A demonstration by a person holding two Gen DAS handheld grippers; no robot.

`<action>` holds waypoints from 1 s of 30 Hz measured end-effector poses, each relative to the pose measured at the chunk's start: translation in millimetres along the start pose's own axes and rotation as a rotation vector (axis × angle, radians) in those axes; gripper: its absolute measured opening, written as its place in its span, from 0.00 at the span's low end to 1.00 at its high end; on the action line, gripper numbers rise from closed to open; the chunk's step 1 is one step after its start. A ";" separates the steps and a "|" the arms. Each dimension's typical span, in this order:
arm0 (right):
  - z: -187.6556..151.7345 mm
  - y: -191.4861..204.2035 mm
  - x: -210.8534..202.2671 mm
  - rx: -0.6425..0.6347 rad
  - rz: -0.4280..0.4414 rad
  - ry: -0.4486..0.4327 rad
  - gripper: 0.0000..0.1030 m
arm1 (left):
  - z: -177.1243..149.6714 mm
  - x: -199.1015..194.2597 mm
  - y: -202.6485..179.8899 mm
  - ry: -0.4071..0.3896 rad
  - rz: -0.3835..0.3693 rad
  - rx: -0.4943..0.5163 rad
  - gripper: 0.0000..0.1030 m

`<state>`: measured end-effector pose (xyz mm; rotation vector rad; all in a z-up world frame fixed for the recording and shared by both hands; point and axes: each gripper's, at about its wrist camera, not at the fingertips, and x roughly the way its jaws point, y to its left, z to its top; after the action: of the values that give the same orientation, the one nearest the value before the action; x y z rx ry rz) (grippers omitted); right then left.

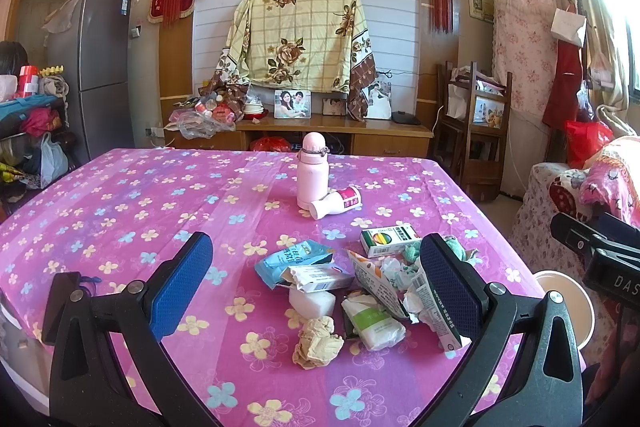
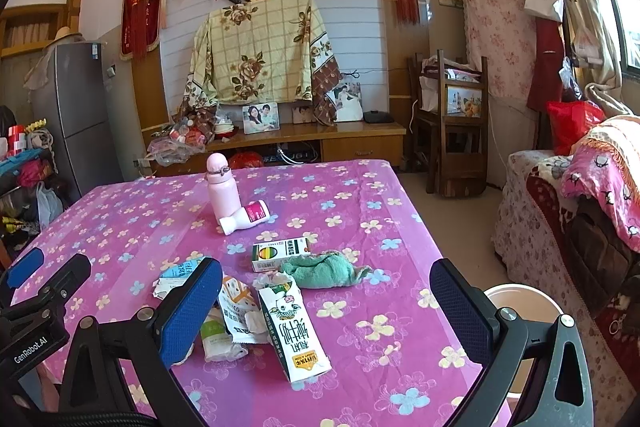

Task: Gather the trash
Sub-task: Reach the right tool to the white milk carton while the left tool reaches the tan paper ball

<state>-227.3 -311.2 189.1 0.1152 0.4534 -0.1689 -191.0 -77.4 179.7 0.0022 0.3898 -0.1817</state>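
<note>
Trash sits in a pile on the pink flowered tabletop (image 1: 120, 195), close to its right edge. Left of the pile the cloth is bare all the way to the far edge.

Both grippers hang over the near edge with their blue fingers spread wide, holding nothing. The left gripper (image 1: 316, 283) points at the pile. Between its fingers lie a crumpled paper ball (image 1: 317, 341), a white tissue pack (image 1: 374, 323) and a blue wrapper (image 1: 292, 259).

The right gripper (image 2: 326, 311) points across the tabletop's right side. A milk carton (image 2: 294, 331) lies flat between its fingers, near the left finger. Just past it are a green rag (image 2: 324, 269) and a small green and white box (image 2: 280, 251).

Farther out stands a pink bottle (image 1: 312, 173), upright, with a little white bottle (image 1: 336, 203) on its side touching it.

Only the right view shows the carton's whole front and the open floor beside the tabletop. A round bin (image 2: 520, 303) sits by the right edge, behind the right finger. Only the left view shows the paper ball.
</note>
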 end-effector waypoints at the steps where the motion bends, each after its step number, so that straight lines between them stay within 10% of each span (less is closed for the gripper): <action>1: 0.2 -0.6 -0.4 0.002 0.001 -0.002 1.00 | -0.1 0.0 -0.1 0.000 0.000 -0.001 1.00; 30: -1.0 -2.5 8.6 0.011 0.011 0.049 1.00 | -8.9 7.6 2.4 0.034 0.010 -0.011 1.00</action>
<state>-220.6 -314.7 184.2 0.1327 0.5009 -0.1579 -187.0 -76.0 168.5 -0.0034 0.4248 -0.1698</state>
